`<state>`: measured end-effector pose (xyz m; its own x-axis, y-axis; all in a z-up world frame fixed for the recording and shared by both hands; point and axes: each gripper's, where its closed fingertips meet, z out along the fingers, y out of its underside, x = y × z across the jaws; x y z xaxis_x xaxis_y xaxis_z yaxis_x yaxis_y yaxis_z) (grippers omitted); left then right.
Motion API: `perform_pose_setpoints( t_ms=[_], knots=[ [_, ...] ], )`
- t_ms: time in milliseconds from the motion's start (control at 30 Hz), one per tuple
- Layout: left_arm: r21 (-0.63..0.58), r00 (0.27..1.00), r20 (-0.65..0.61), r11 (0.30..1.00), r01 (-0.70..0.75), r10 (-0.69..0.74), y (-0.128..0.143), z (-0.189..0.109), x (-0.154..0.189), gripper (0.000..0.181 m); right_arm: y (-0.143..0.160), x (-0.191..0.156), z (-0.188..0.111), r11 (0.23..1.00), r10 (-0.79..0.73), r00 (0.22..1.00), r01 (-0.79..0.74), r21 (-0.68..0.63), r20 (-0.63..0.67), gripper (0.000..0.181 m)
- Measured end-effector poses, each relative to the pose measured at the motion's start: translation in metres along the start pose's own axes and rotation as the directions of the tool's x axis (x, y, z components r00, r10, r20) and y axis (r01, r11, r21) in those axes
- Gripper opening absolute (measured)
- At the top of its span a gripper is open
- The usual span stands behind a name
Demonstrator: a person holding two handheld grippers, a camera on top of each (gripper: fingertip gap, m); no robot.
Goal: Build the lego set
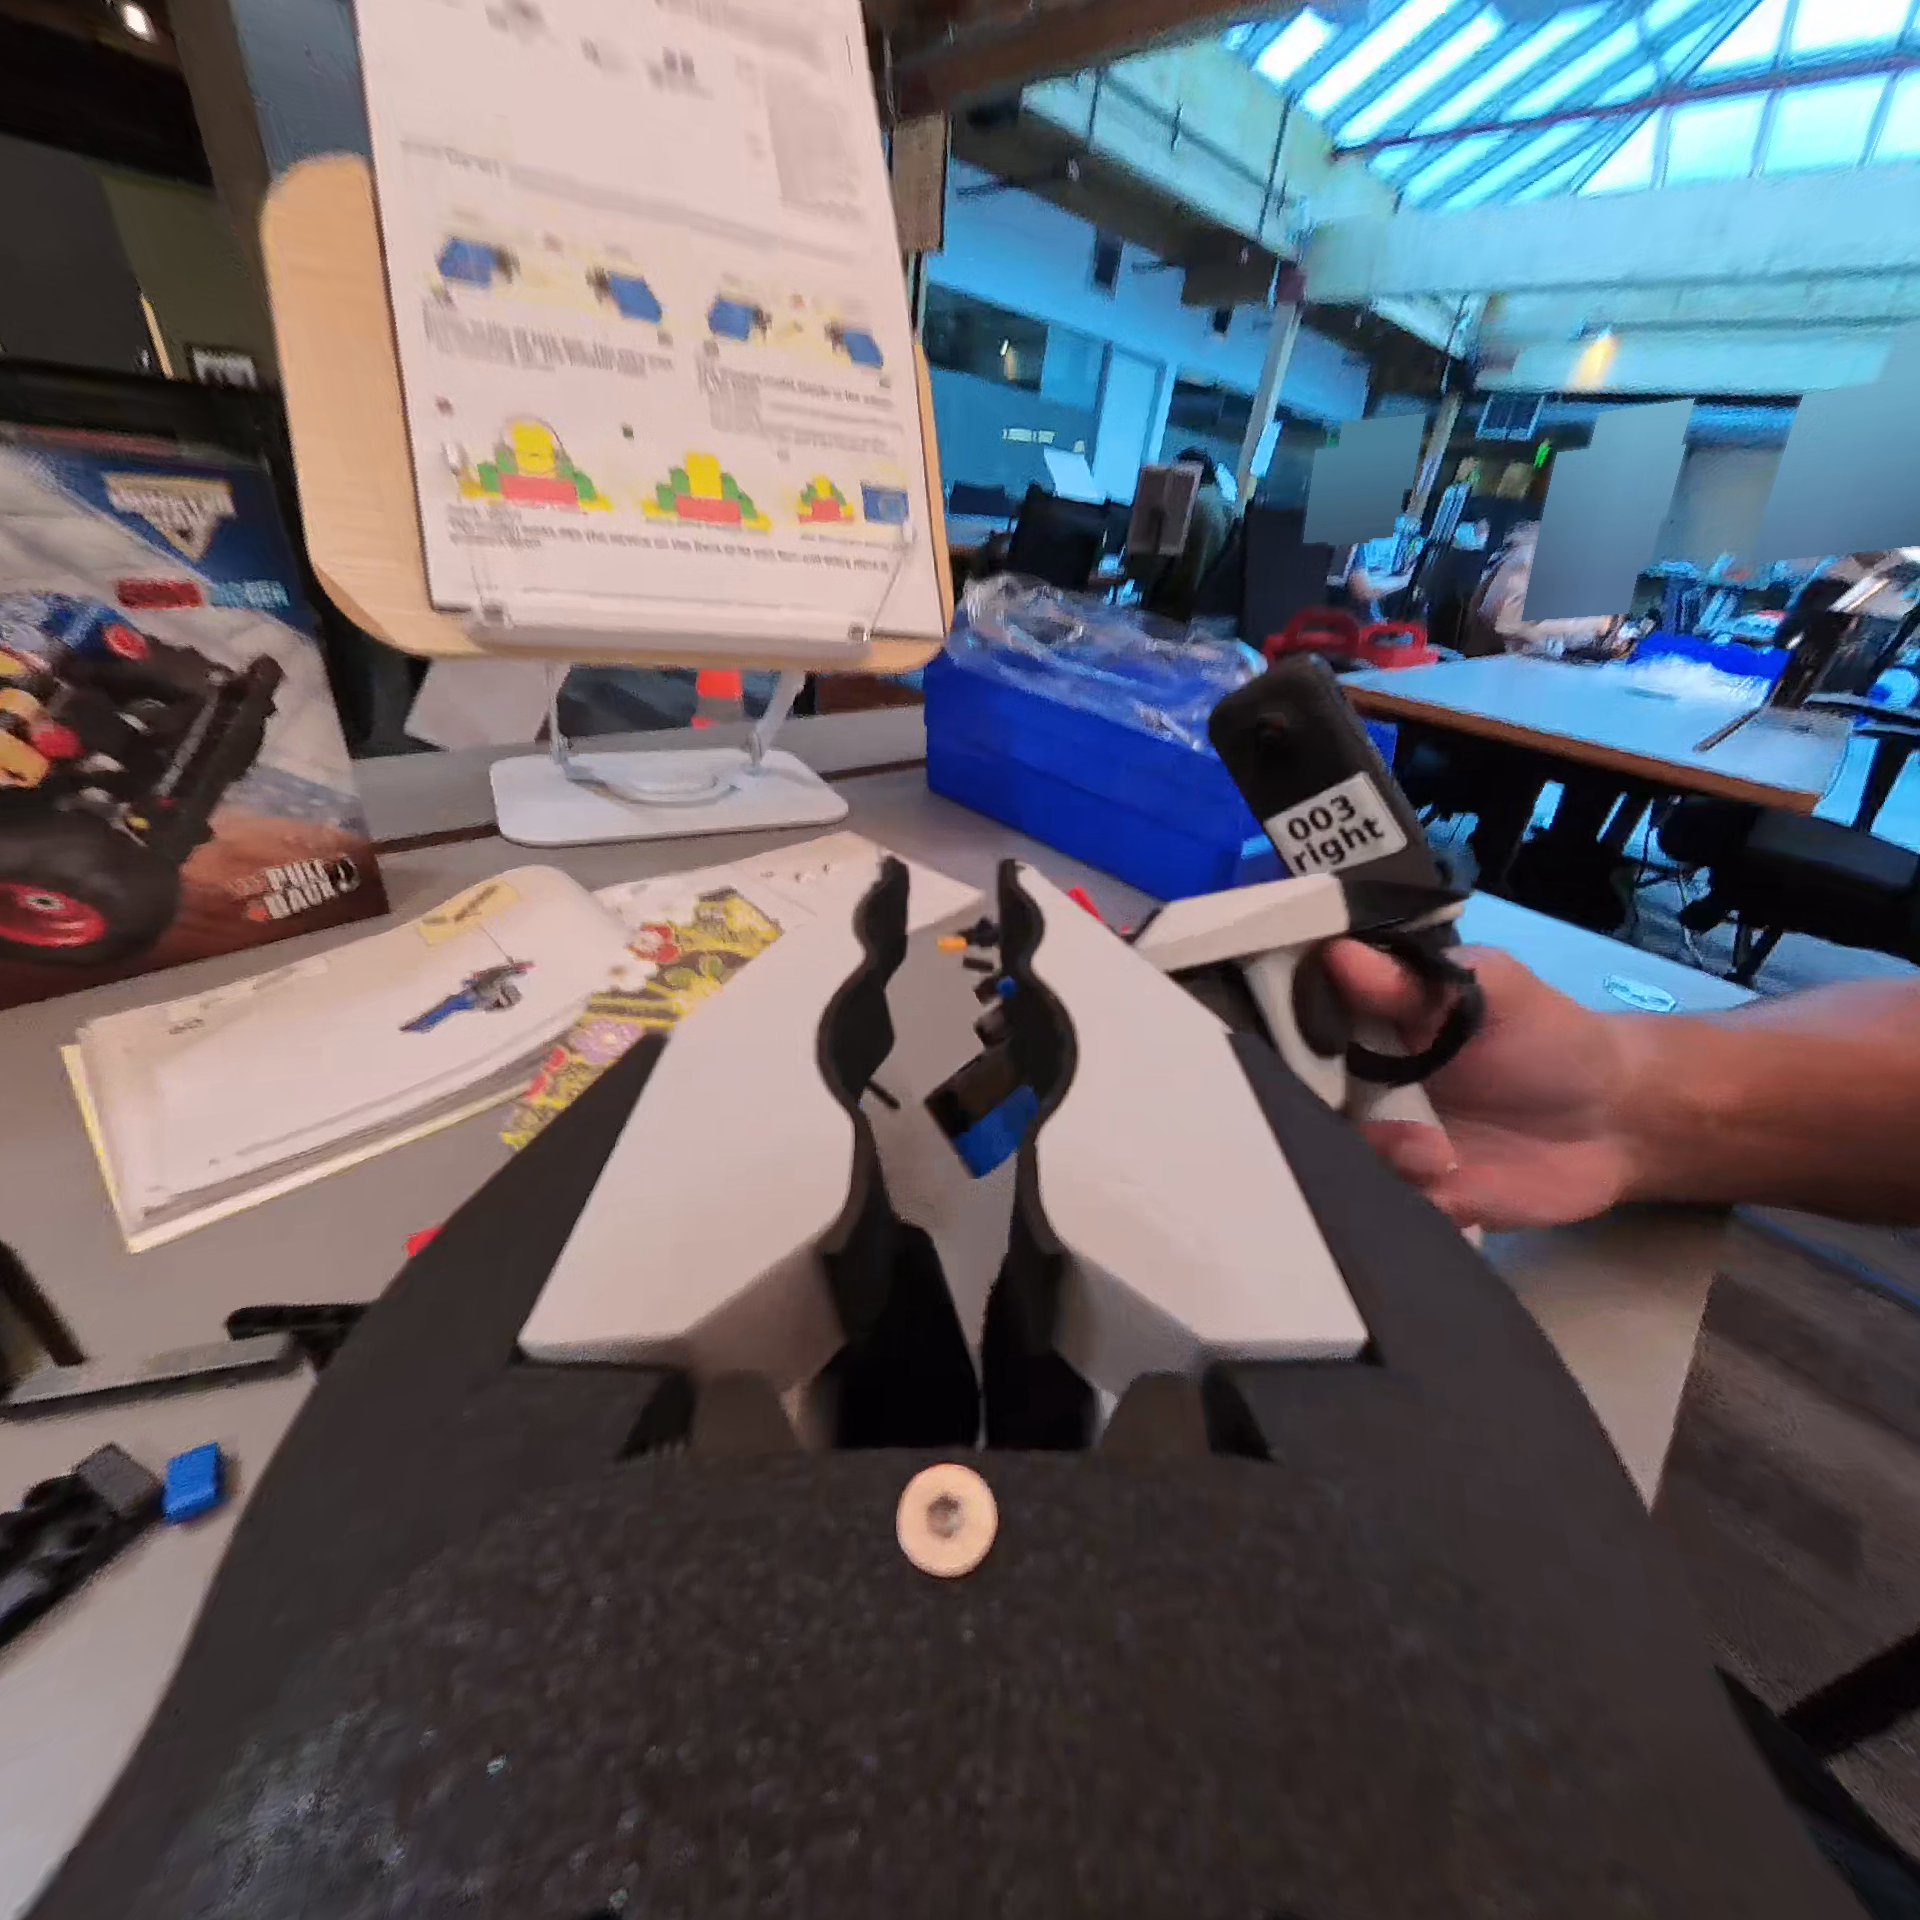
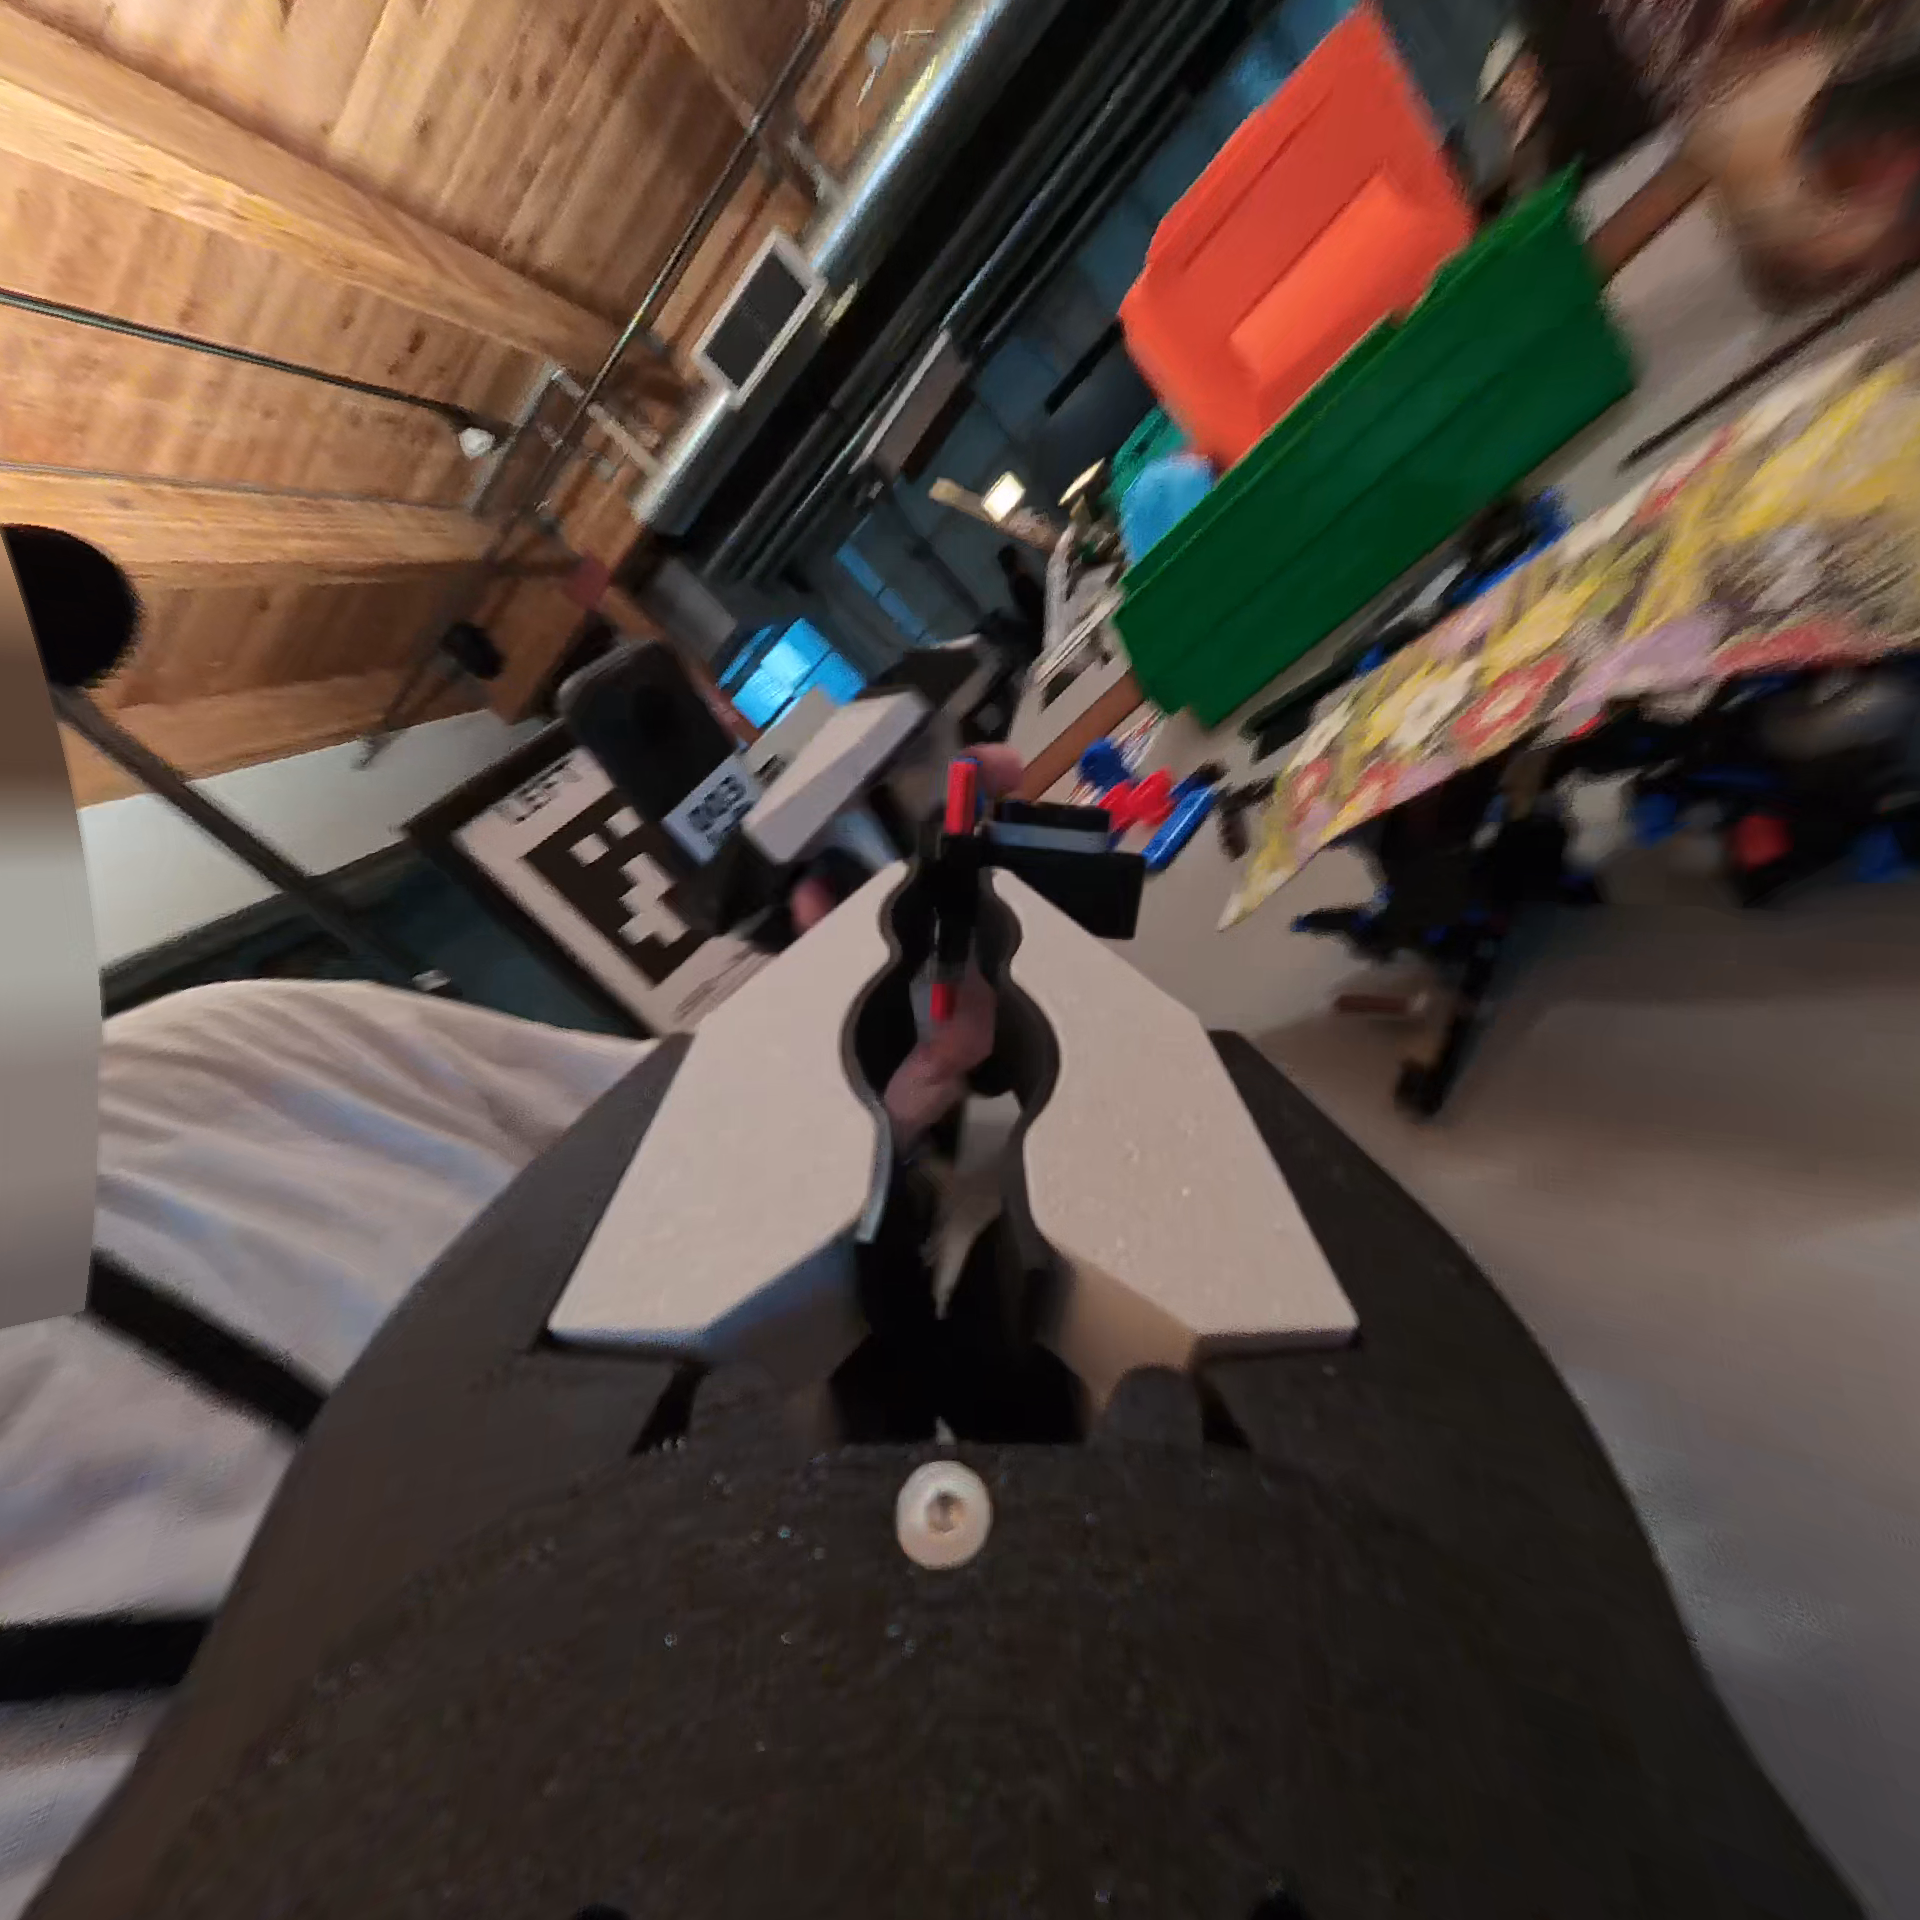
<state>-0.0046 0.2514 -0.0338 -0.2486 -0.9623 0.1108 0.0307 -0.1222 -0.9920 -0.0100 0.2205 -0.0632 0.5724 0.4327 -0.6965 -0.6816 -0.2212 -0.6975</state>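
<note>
In the left wrist view my left gripper (image 1: pixel 951 883) is open, its jaws a small gap apart. A black and blue lego assembly (image 1: pixel 987 1117) shows in that gap, close to the right finger; I cannot tell if it touches. My right gripper (image 1: pixel 1247 920), held by a hand, reaches in from the right, its tips hidden behind my left finger. In the right wrist view my right gripper (image 2: pixel 951 883) is shut on the black lego assembly (image 2: pixel 1060 878), which carries red pins (image 2: pixel 961 790). The left gripper (image 2: pixel 831 779) sits just beyond it.
An instruction booklet (image 1: pixel 343 1029) and a floral mat (image 1: pixel 665 977) lie on the grey table. The set's box (image 1: pixel 156 727) stands at the left, a sheet on a stand (image 1: pixel 644 343) behind, a blue bin (image 1: pixel 1070 769) at the right. Loose black and blue parts (image 1: pixel 114 1496) lie near left. There is about 5 cm between the tips of the two grippers.
</note>
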Motion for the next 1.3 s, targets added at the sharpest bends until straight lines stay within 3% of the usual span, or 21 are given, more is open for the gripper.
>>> perform_pose_setpoints(
  t_ms=[67, 167, 300, 500, 667, 733, 833, 900, 1000, 1133, 1300],
  knots=[
    [-0.003, 1.0, 0.02, 1.0, -0.02, 0.02, -0.005, -0.009, -0.005, 0.023, -0.02, 0.007, -0.011, 0.994, -0.05, 0.997, 0.055, 0.098, -0.058, 0.006],
    [-0.107, 0.999, 0.03, 0.994, -0.009, 0.012, 0.016, -0.013, -0.003, 0.027, -0.038, 0.006, -0.02, 0.982, 0.031, 0.999, -0.025, 0.186, -0.032, 0.006],
    [-0.18, 0.998, -0.053, 0.983, 0.018, -0.028, 0.041, -0.007, 0.02, 0.032, -0.014, -0.004, -0.005, 0.996, 0.016, 1.0, -0.016, 0.086, 0.001, 0.005],
    [-0.13, 0.967, -0.173, 0.978, 0.165, -0.186, 0.026, -0.019, 0.025, 0.013, 0.012, -0.012, 0.006, 0.999, -0.008, 1.0, 0.009, -0.044, 0.021, 0.006],
    [-0.123, 0.953, -0.186, 0.968, 0.218, -0.238, 0.026, -0.026, 0.02, 0.014, 0.035, -0.017, 0.019, 0.99, -0.07, 0.997, 0.071, -0.124, 0.015, 0.006],
    [-0.122, 0.963, -0.202, 0.98, 0.155, -0.178, 0.027, -0.031, 0.02, 0.023, 0.037, -0.014, 0.018, 0.986, -0.037, 0.999, 0.038, -0.16, 0.009, 0.006],
    [-0.132, 0.962, -0.235, 0.976, -0.171, 0.136, 0.035, -0.041, 0.027, 0.037, 0.041, 0.001, 0.016, 0.972, 0.079, 0.996, -0.088, -0.216, -0.052, 0.006],
    [-0.205, 0.892, -0.211, 0.874, -0.44, 0.4, 0.051, -0.041, 0.024, 0.054, 0.054, 0.004, 0.015, 0.929, 0.174, 0.983, -0.184, -0.321, -0.059, 0.005],
    [-0.314, 0.71, -0.183, 0.645, -0.697, 0.68, 0.071, -0.036, 0.013, 0.056, 0.06, 0.009, 0.016, 0.905, 0.247, 0.966, -0.26, -0.338, -0.081, 0.005],
    [-0.37, 0.65, -0.23, 0.553, -0.747, 0.724, 0.091, -0.03, 0.016, 0.053, 0.072, 0.008, 0.018, 0.882, 0.262, 0.961, -0.274, -0.385, -0.082, 0.005],
    [-0.358, 0.674, -0.226, 0.583, -0.729, 0.704, 0.091, -0.03, 0.017, 0.044, 0.079, 0.003, 0.018, 0.871, 0.203, 0.976, -0.215, -0.442, -0.076, 0.005]
  ],
)
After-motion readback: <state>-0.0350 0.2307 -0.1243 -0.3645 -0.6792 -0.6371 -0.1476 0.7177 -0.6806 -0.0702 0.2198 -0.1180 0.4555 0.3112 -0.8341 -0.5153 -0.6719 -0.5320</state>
